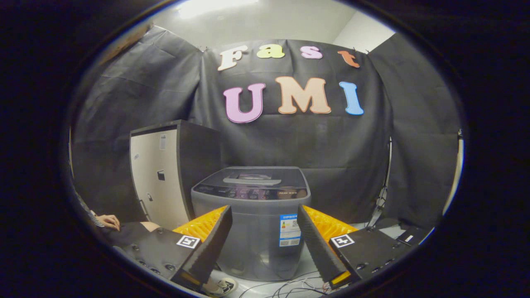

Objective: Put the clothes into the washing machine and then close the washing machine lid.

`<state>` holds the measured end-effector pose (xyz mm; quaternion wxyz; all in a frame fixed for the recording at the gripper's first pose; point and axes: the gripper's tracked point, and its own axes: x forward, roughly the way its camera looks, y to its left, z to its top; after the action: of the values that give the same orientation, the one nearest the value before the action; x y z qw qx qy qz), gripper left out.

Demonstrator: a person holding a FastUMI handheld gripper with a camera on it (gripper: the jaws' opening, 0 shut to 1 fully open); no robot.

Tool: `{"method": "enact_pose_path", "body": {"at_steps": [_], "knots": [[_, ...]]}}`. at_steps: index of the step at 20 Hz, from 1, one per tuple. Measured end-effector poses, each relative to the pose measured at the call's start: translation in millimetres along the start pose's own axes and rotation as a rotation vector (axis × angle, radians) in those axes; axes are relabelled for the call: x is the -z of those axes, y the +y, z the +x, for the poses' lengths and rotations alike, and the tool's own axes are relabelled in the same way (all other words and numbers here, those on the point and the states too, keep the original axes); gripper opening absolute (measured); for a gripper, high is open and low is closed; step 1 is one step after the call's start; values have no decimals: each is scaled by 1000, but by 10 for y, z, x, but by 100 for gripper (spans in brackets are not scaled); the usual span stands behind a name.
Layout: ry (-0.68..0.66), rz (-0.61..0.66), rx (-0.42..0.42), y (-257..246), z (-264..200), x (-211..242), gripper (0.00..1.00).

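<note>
Gripper view: jaws spread wide, holding nothing; gripper aimed straight at the washer, which stands on the floor just beyond the fingers, framed between them. Lid looks down flat, handle bar across its middle, control strip along the front edge. Can't make out any clothes here; a person's hand rests on something dark low on the left, can't tell if that's fabric.

Handling guess: clothes will be soft, light, floppy, so pinch a bunched fold, not an edge, and expect drape and snagging on the tub rim. Lid is rigid plastic, hinged at the rear; take it at the handle or front lip.

Room: tall cabinet stands close on the washer's left, nearly touching. Cables trail on the floor at the base. Open space above the lid and to the right, up to a stand by the wall.
</note>
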<state>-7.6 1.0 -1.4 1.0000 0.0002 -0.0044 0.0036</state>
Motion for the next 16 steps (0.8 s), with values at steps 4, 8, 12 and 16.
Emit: {"method": "enact_pose_path", "body": {"at_steps": [4,8,12,16], "knots": [[5,1,-1,-1,-4,10,99],[6,1,-1,-2,0,11,99],[6,2,-2,-8,-5,1,99],[6,2,-2,-5,-3,8,99]]}}
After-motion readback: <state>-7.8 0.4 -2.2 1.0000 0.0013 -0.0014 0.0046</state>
